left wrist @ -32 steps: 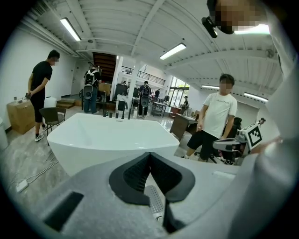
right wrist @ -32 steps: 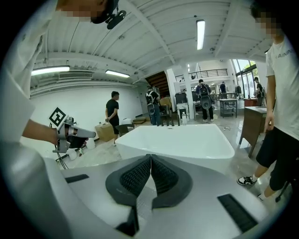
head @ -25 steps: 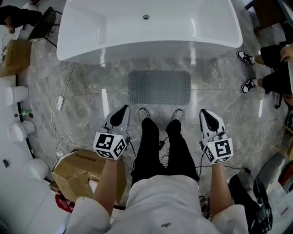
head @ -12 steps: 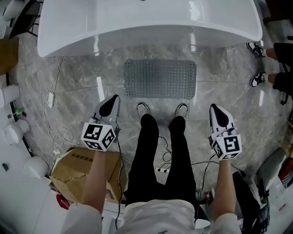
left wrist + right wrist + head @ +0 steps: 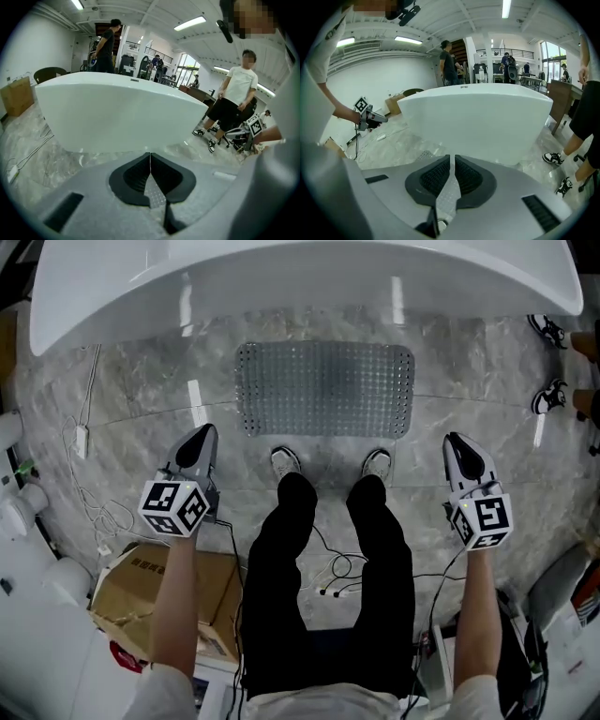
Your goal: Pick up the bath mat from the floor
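A grey studded bath mat lies flat on the marble floor between the white bathtub and the person's shoes. My left gripper hangs shut and empty to the left of the mat's near left corner. My right gripper hangs shut and empty to the right of the mat's near right corner. Neither touches the mat. In the left gripper view the jaws meet in front of the tub wall. In the right gripper view the jaws stand closed, with an edge of the mat just left of them.
The tub stands close behind the mat. A cardboard box sits near left, with a white cable and power adapter on the floor at the left. A bystander's shoes are at the right. Cables trail between the person's legs.
Both grippers have sunk toward the floor and spread a little apart. The head has dipped, so mat and tub loom larger. Both stay shut.
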